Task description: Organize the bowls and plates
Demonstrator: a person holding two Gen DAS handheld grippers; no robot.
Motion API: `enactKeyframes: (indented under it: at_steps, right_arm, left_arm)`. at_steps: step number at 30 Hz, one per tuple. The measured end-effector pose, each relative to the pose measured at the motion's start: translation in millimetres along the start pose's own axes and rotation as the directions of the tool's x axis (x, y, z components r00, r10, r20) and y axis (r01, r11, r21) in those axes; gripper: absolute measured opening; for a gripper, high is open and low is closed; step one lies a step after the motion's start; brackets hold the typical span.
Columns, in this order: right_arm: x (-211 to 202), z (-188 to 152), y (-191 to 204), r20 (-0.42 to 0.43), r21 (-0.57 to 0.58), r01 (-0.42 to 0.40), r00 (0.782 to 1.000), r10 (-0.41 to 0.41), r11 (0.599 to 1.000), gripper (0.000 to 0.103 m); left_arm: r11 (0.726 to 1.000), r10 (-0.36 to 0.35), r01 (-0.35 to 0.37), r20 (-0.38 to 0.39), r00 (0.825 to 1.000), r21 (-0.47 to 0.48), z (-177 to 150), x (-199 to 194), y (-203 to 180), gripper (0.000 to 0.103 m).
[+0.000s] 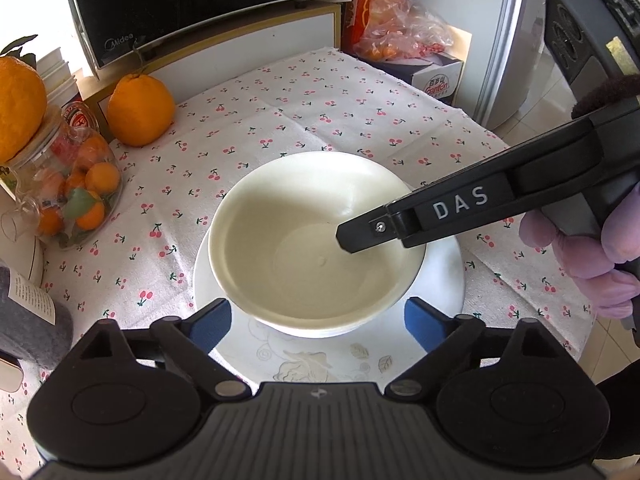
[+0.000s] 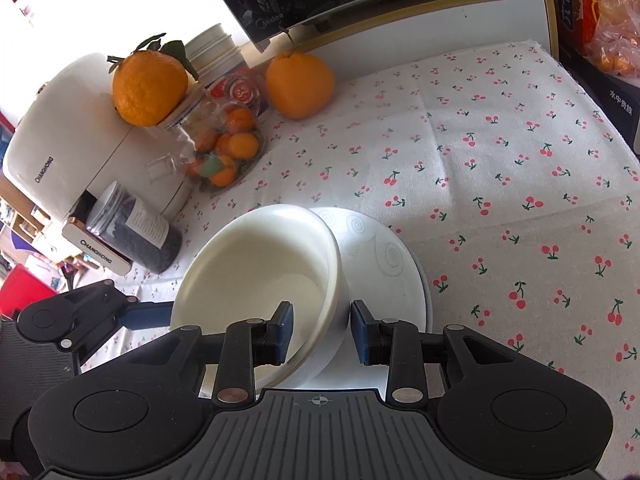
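one round white ceramic bowl [image 1: 316, 240] sits on one flat white patterned plate [image 1: 320, 356], the landmark here. nearest, the left gripper [image 1: 318, 326] has its jaws spread wide at the bowl's near side, clear of it. the right gripper [image 2: 320, 330] straddles the bowl's rim, pads not pressing. beyond the plate, open cherry-print tablecloth [image 2: 500, 152]; further left, two loose oranges [image 2: 300, 84], one glass jar [image 2: 216, 148].

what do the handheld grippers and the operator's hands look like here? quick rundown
Both grippers are black plastic with ribbed grey top plates, round pivot caps, silver rivets and blue finger pads. The right gripper, seen side-on, carries white "DAS" lettering. The hand holding it wears a lilac glove, with a dark fuzzy cuff above. No cables visible.
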State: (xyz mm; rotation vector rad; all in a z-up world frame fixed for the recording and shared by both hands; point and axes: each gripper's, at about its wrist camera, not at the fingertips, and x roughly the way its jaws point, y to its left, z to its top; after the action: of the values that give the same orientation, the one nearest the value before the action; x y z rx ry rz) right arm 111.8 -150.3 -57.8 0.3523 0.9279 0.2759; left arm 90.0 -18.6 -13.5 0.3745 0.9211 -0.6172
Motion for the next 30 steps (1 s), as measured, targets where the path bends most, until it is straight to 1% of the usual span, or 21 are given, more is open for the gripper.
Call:
enactKeyframes:
  at_steps: [1, 2, 4, 6, 7, 10, 12, 15, 19, 22, 23, 27, 30]
  right_arm:
    - [-1.9, 0.4, 0.4, 0.004, -0.006, 0.004, 1.000, -0.004, 1.000, 0.039]
    - [-4.2, 0.7, 0.8, 0.009, -0.012, 0.005, 1.000, -0.005, 1.000, 0.043]
    - [-10.3, 2.0, 0.6, 0.018, -0.017, 0.002, 1.000, -0.001, 1.000, 0.055]
    - [-18.4, 2.8, 1.6, 0.028, -0.025, 0.000, 1.000, 0.001, 1.000, 0.058]
    - [-23.2, 3.0, 1.9, 0.035, -0.029, 0.005, 0.999, -0.003, 1.000, 0.061]
    - [-37.8, 3.0, 1.6, 0.067, -0.041, 0.047, 0.997, -0.044, 0.998, 0.069]
    - [-46.6, 3.5, -0.1, 0.078, -0.040, 0.080, 0.994, -0.077, 0.996, 0.070]
    - [-60.8, 1.3, -4.9, 0.094, -0.016, 0.105, 0.990, -0.103, 0.994, 0.071]
    - [-78.6, -5.7, -6.6, 0.113, -0.008, 0.139, 0.984, -0.137, 0.990, 0.074]
    - [-89.8, -15.5, -5.1, 0.123, -0.014, 0.153, 0.981, -0.150, 0.988, 0.079]
    - [-92.2, -19.0, -4.8, 0.120, -0.013, 0.163, 0.980, -0.160, 0.987, 0.080]
    - [-97.2, -33.4, -0.8, 0.093, -0.034, 0.228, 0.970, -0.224, 0.973, 0.080]
    - [-99.0, -43.5, 1.1, 0.063, -0.038, 0.276, 0.960, -0.273, 0.960, 0.081]
  left_arm:
    - [1.000, 0.004, -0.004, -0.002, 1.000, -0.002, -0.2, -0.6, -0.5, 0.096]
    - [1.000, 0.007, -0.007, -0.003, 1.000, -0.004, -0.5, -1.4, -0.5, 0.097]
    - [1.000, 0.011, -0.011, -0.008, 1.000, -0.009, -1.4, -3.6, -1.0, 0.098]
    - [1.000, 0.014, -0.014, -0.010, 1.000, -0.015, -1.7, -7.0, -2.0, 0.098]
    - [1.000, 0.015, -0.015, -0.006, 1.000, -0.020, -2.1, -9.9, -2.2, 0.098]
    - [0.998, 0.019, -0.019, 0.004, 1.000, -0.055, -2.9, -20.2, -2.2, 0.098]
    - [0.994, 0.027, -0.027, 0.004, 1.000, -0.103, -4.6, -28.0, -1.8, 0.099]
    - [0.988, 0.029, -0.026, 0.016, 0.999, -0.155, -7.8, -38.6, -5.5, 0.099]
    - [0.976, 0.069, -0.062, 0.022, 0.997, -0.210, -11.3, -46.6, -13.6, 0.101]
    - [0.962, 0.100, -0.092, 0.017, 0.995, -0.256, -15.8, -49.9, -18.1, 0.102]
    - [0.957, 0.109, -0.101, 0.014, 0.994, -0.270, -17.2, -50.3, -19.5, 0.102]
    - [0.928, 0.143, -0.135, -0.002, 0.990, -0.346, -25.8, -54.2, -24.6, 0.103]
    - [0.900, 0.162, -0.165, -0.042, 0.986, -0.405, -32.3, -52.2, -24.6, 0.103]
